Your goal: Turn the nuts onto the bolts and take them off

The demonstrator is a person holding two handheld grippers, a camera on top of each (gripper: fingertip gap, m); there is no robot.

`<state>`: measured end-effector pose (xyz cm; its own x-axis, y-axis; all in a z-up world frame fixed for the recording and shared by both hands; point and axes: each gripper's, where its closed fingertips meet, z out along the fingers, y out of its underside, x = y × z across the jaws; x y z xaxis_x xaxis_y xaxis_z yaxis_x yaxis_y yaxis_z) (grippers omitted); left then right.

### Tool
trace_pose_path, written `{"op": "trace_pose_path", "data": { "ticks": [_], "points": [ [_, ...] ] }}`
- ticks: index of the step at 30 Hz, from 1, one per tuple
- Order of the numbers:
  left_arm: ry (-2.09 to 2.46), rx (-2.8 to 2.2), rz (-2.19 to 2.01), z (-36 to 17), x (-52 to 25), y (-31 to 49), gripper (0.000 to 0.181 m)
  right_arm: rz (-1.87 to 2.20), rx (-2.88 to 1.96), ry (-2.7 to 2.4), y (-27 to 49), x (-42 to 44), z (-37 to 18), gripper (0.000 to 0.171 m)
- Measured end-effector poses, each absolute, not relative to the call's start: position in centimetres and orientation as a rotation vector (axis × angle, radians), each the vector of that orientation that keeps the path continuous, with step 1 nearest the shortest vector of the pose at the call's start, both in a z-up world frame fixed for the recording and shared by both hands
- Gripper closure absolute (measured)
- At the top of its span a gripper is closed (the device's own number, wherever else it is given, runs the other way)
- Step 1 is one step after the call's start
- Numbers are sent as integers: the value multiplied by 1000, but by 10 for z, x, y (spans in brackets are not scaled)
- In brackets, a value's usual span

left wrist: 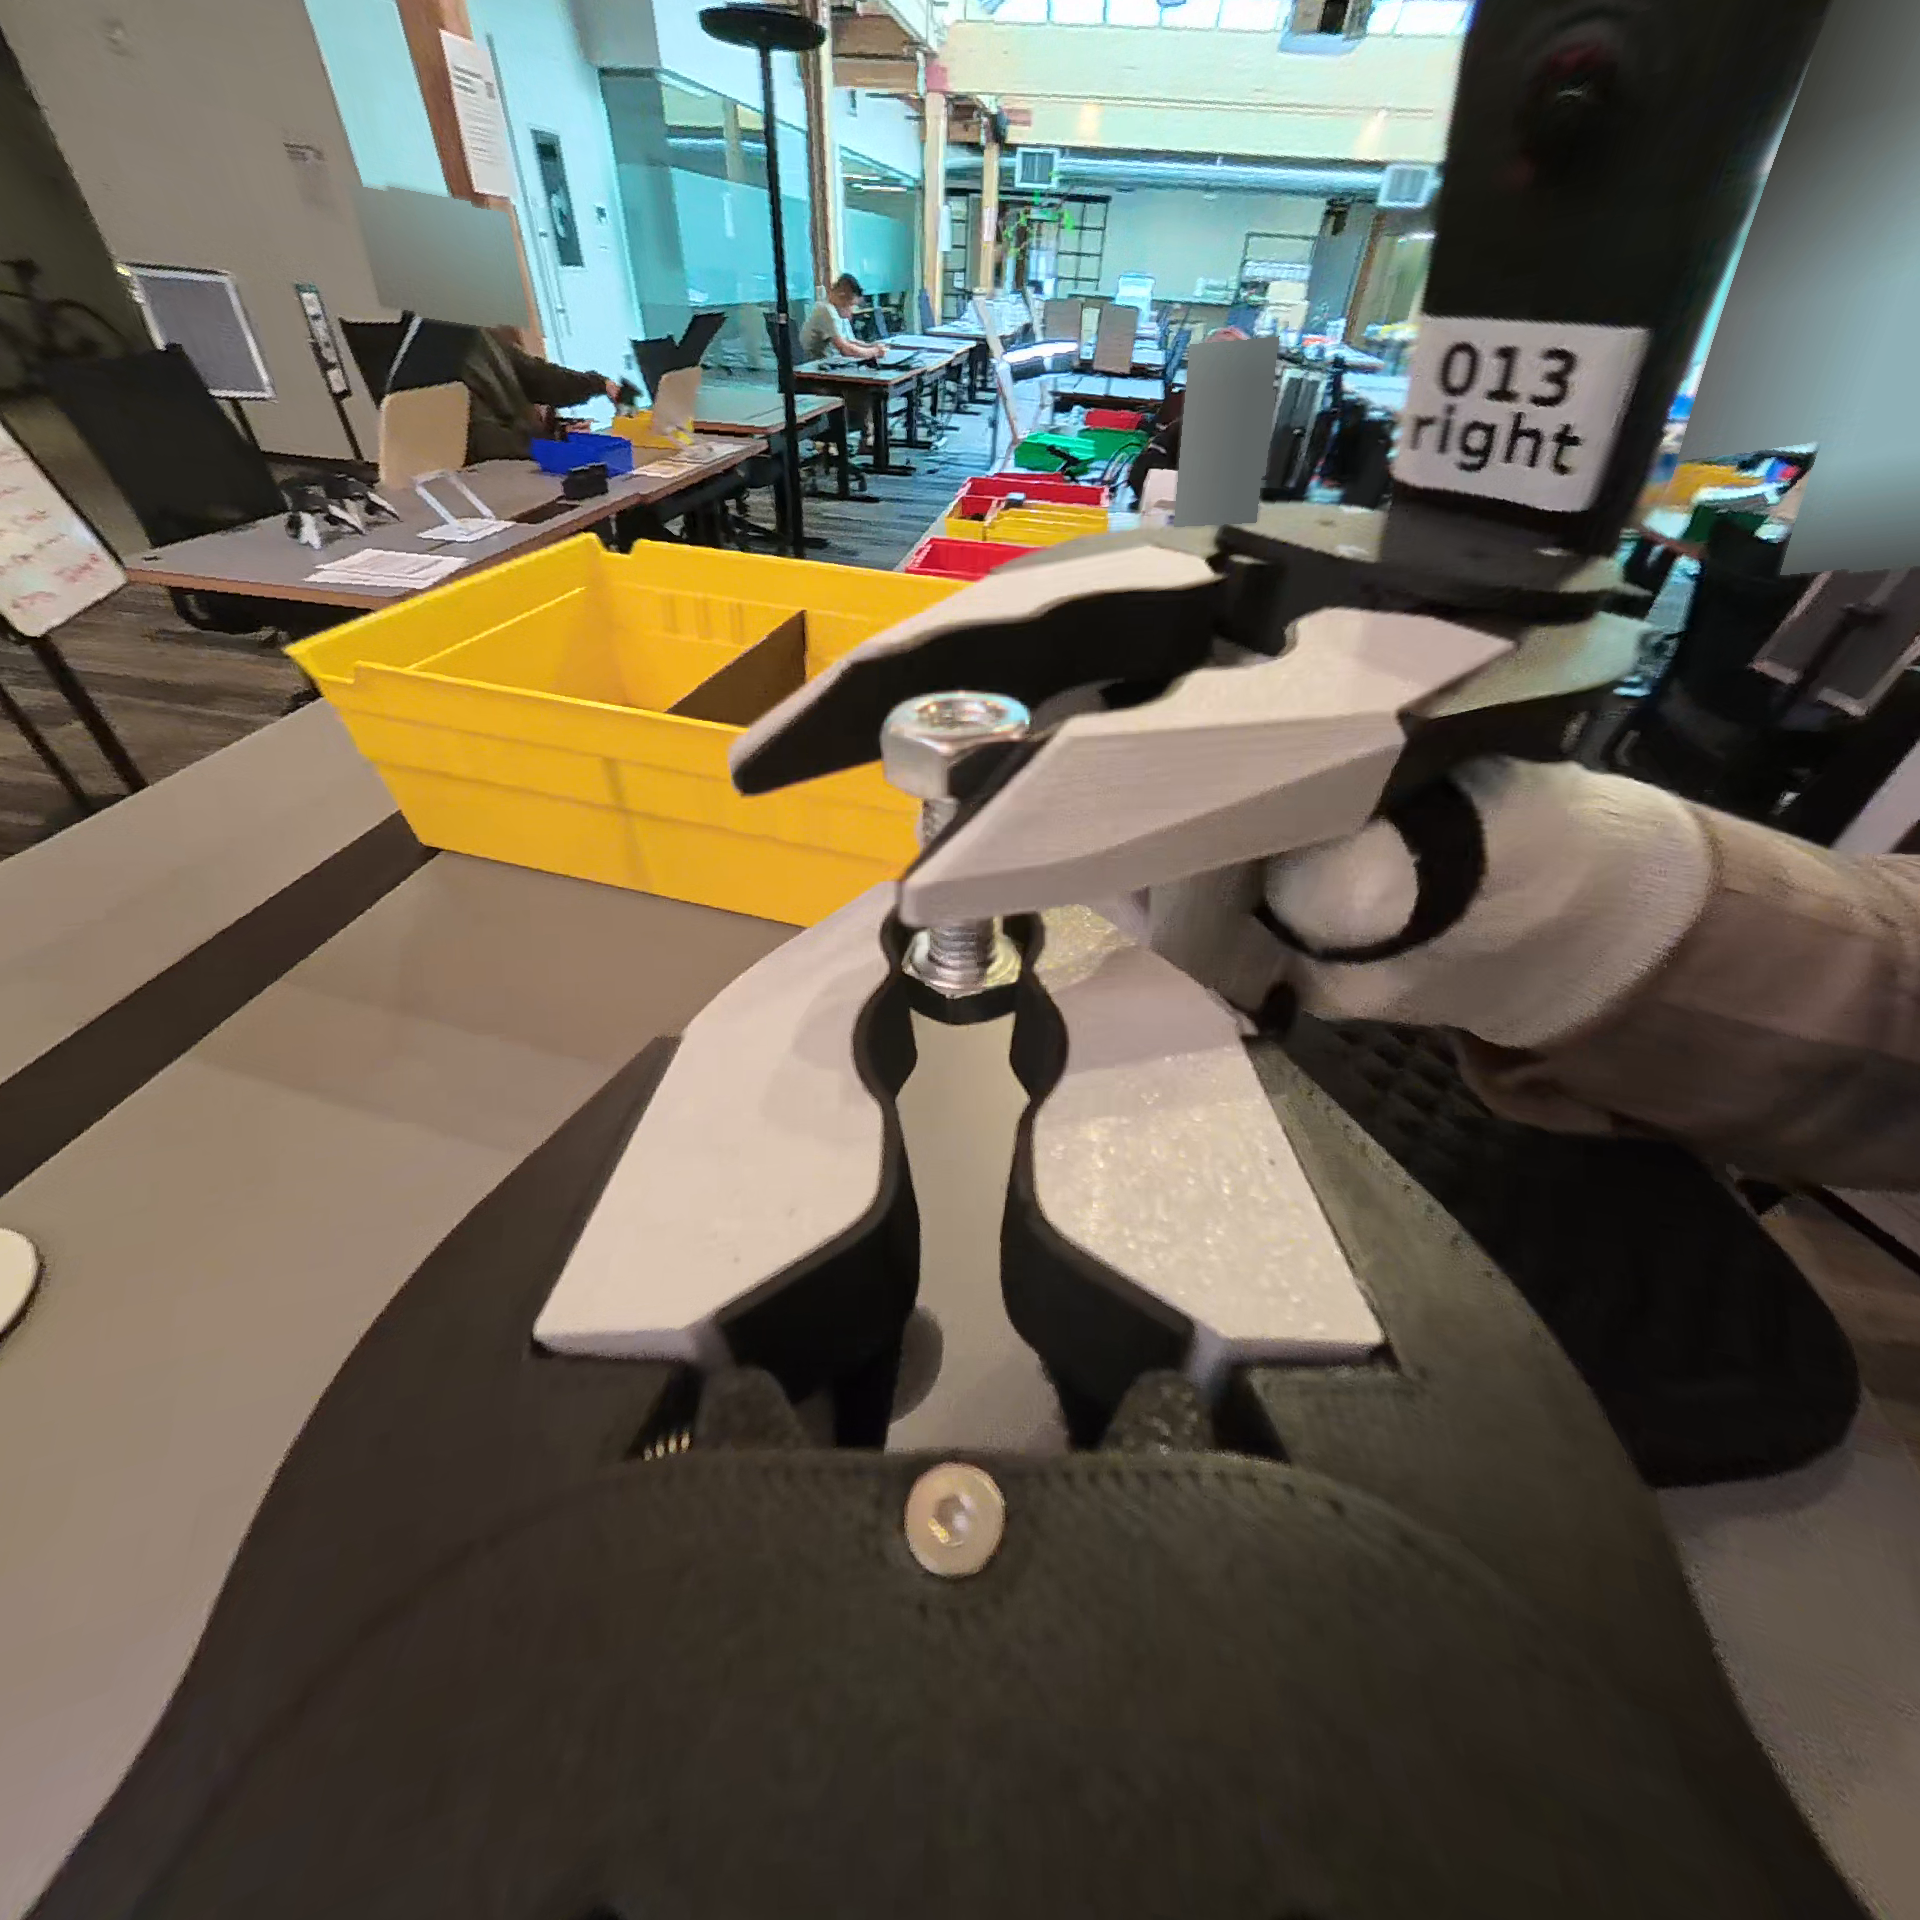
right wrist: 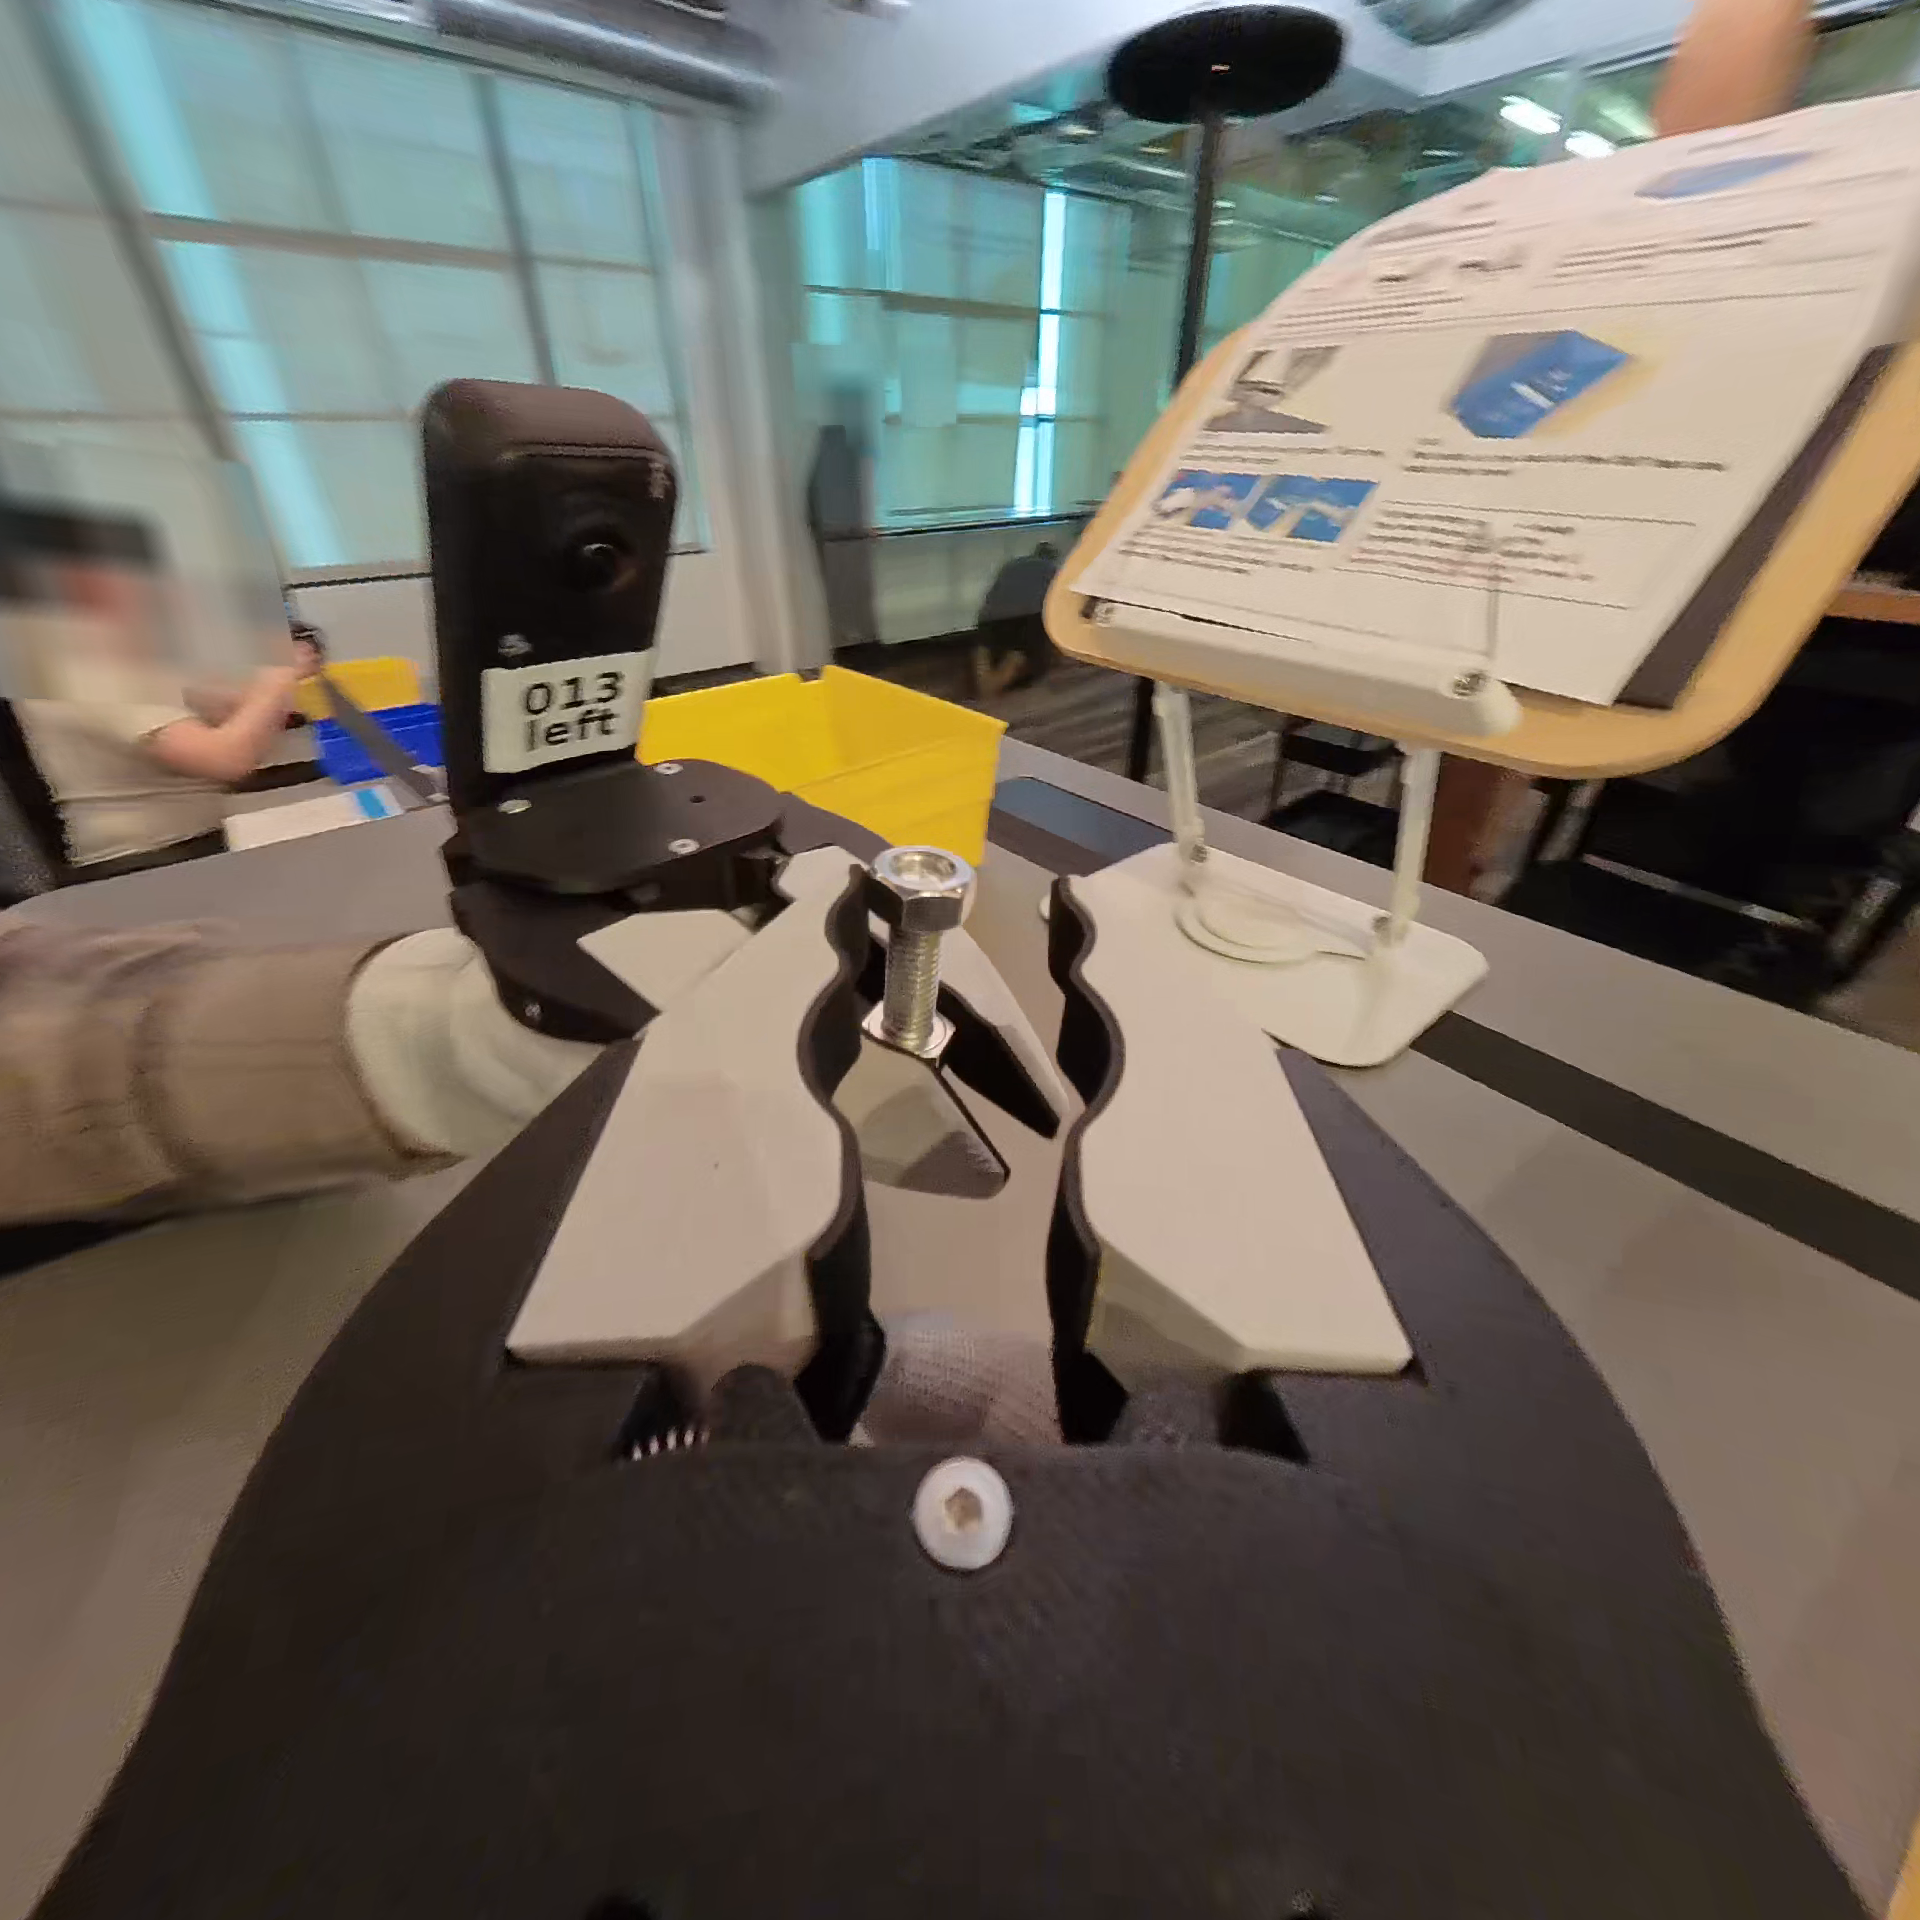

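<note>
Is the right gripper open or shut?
Open. The right gripper has its fingers spread either side of the nut atop the bolt.

Shiny silver steel hex-head bolt [left wrist: 954, 831] standing upright above the grey table, hex head on top, matching silver hex nut [left wrist: 958, 971] sitting low on its threaded shank.

An open-plan office turned workshop: long rows of desks [left wrist: 883, 364] run back under a high ceiling, with glass-walled rooms [left wrist: 727, 239] along one side and people seated at work (faces hidden). Coloured parts bins [left wrist: 1023, 509] line a table, a yellow bin [left wrist: 582, 748] sits on the grey worktable [left wrist: 312, 1039], and an instruction sheet on a stand [right wrist: 1455, 499] stands nearby
</note>
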<state>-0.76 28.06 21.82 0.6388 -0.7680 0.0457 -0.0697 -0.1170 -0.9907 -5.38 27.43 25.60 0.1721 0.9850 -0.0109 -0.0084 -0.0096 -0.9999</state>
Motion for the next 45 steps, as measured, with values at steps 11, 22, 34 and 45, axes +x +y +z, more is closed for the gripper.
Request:
{"op": "trace_pose_path", "data": {
  "ticks": [11,22,34,45],
  "points": [
    [716,-1603,-661,216,-10,282,167,993,-1324,-1002,273,-54,252,155],
    [857,-1525,-896,229,5,253,166,1461,-973,-1463,235,-41,264,155],
    [1070,-1386,-1178,239,43,197,166,2043,-347,-2080,178,6,272,155],
    [1091,-1375,-1190,238,45,193,166,2117,-250,-2103,172,7,272,154]
  ]
}}
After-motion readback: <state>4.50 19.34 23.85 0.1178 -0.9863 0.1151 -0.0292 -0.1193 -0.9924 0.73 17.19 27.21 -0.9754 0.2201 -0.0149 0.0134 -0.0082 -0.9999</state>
